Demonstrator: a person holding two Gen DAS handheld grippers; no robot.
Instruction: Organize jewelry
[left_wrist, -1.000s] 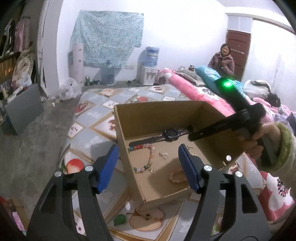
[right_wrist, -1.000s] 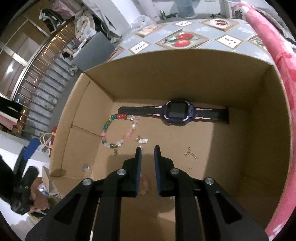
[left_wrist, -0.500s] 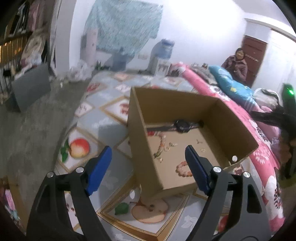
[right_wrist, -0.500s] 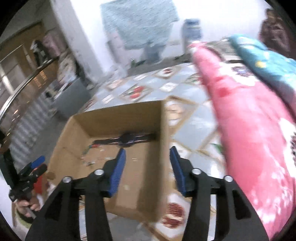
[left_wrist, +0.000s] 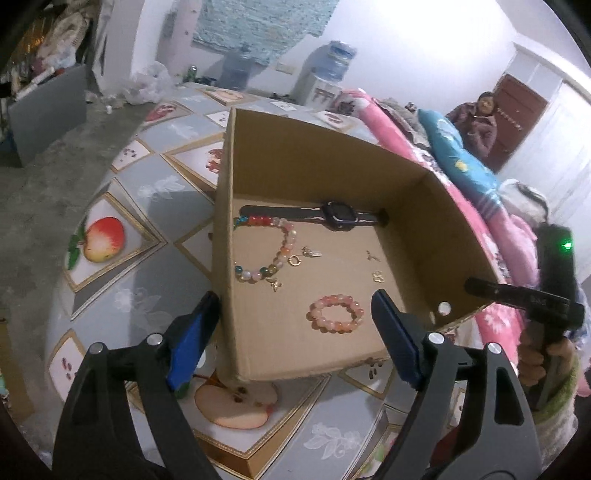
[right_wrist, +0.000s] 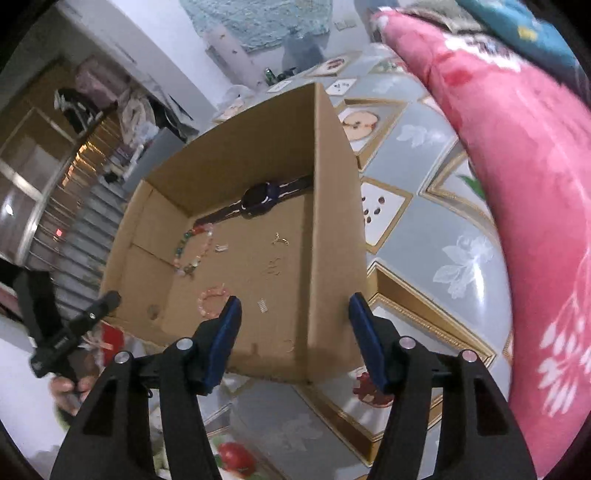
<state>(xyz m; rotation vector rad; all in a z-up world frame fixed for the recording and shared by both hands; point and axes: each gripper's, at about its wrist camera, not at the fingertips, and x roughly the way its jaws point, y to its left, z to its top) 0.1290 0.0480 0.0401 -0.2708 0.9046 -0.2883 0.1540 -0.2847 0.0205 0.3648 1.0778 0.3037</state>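
An open cardboard box stands on a fruit-patterned mat. Inside lie a dark smartwatch, a multicoloured bead bracelet, a pink bead bracelet and several small gold charms. My left gripper is open and empty, hovering above the box's near left corner. My right gripper is open and empty, its two fingers on either side of the box's right wall at the near corner, above it. The watch and bracelets also show in the right wrist view.
A pink floral quilt lies along the right of the mat. A person sits far back by a brown door. A water dispenser and clutter stand along the far wall. The mat surrounds the box.
My right gripper has let go of the watch, opened and pulled back out of the box to its right corner. My left gripper has drawn closer above the box.
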